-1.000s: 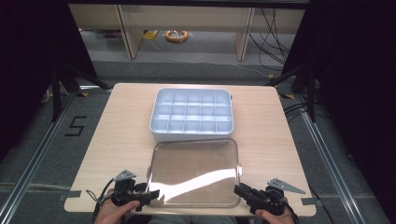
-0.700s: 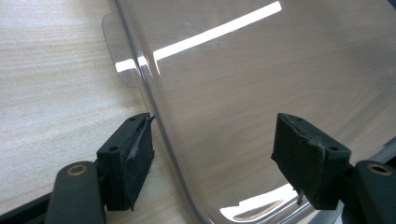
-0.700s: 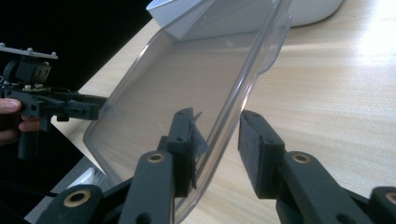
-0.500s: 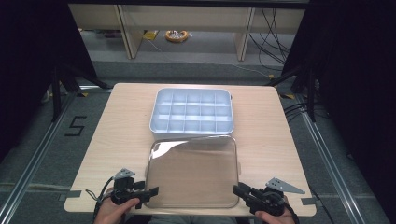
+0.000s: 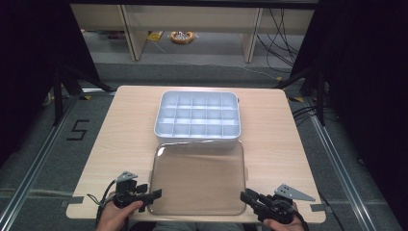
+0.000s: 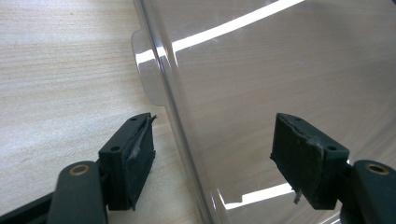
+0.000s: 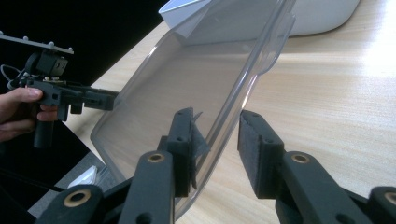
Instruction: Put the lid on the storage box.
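We have one clear plastic lid (image 5: 198,178) on the near half of the table, its far edge just beside the one white compartment tray (image 5: 197,120) that sits near the table's middle; in the right gripper view the lid (image 7: 187,88) looks tilted, near edge off the wood, though we cannot tell how far; we count two side tabs on it, one on each long edge, and the tray shows a grid of small cells, three rows deep.

Two grippers work it, one at each near corner; the left gripper (image 5: 144,196) has its jaws spread wide with the lid's rim (image 6: 173,107) running up between them, neither pad touching it; the right gripper (image 5: 251,199) straddles the opposite edge with jaws narrower, one pad against the inside of the rim, the other pad apart from it, so not clamped; one hand (image 5: 115,216) grips the left tool, another holds the right at the bottom edge.

The table (image 5: 125,125) is one pale wood top; beyond it we see grey floor, a black "5" mark (image 5: 77,130) at the left, black curtains either side, cables at the right, and a yellow coil (image 5: 182,36) beneath the far shelving.
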